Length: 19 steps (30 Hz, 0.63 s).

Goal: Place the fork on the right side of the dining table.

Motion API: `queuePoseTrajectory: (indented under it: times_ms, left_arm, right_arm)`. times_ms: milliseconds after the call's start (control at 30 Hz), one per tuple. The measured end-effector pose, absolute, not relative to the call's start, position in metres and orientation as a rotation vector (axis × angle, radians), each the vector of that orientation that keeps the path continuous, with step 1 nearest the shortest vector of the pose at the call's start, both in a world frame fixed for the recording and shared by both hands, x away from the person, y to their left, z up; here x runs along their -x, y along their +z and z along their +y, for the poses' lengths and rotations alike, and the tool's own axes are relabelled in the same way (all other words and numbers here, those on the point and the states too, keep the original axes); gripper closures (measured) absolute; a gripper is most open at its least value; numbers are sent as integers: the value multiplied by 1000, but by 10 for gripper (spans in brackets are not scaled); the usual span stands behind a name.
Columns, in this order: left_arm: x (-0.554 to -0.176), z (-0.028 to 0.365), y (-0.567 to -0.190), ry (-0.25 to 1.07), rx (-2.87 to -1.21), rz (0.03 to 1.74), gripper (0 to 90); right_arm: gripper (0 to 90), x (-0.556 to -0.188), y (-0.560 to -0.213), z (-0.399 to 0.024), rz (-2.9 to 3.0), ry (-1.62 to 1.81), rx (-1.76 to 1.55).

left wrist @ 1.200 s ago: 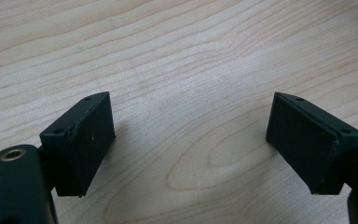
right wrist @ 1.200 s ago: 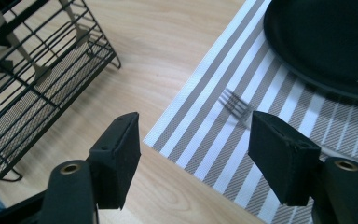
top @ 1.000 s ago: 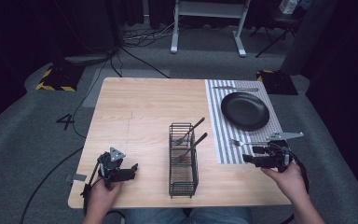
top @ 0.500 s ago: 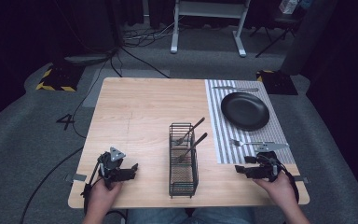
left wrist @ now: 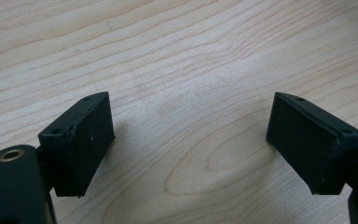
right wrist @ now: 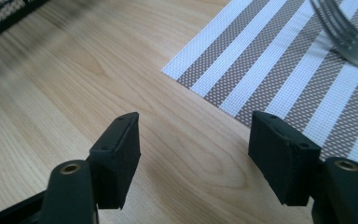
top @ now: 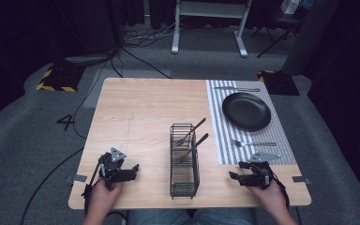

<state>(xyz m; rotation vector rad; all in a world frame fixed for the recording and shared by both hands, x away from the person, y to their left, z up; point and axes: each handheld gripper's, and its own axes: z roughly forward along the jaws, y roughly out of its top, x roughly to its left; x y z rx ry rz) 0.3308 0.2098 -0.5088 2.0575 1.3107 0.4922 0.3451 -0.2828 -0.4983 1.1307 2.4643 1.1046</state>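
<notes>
A black wire caddy (top: 184, 161) stands at the table's front middle with two dark-handled utensils (top: 193, 140) leaning in it. On the right lies a striped placemat (top: 225, 140) that carries a black plate (top: 246, 111), a fork (top: 253, 143) and a knife (top: 236, 89). My left gripper (top: 133, 168) rests open near the front left over bare wood, its jaws wide apart (left wrist: 191, 140). My right gripper (top: 234, 177) is open and empty just in front of the mat's near corner (right wrist: 193, 158). The fork's tines (right wrist: 349, 32) lie beyond it on the placemat (right wrist: 270, 70).
The wooden table (top: 140, 112) has bare room across its left and far middle. The caddy's edge (right wrist: 4, 11) sits to the left of my right gripper. Cables (top: 136, 51) and a desk frame (top: 211, 28) occupy the grey floor behind the table.
My right gripper has drawn back from the fork and the placemat toward the table's front edge and sunk lower. The left gripper has stayed put.
</notes>
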Motion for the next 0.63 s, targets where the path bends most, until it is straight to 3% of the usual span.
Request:
queuePoseTrajectory:
  times_ms: [300,500,633]
  left_arm:
    - [-331,210,-509,492,-2056,1312,149]
    - [-331,210,-509,491,-2056,1311,149]
    - [-331,210,-509,491,-2055,1312,149]
  right_arm:
    - [295,-337,-507,-276,2400,1080,-987]
    - [139,-340,-508,-274,2404,1048,-1016]
    - [130,-340,-508,-273,2399,1036,-1032]
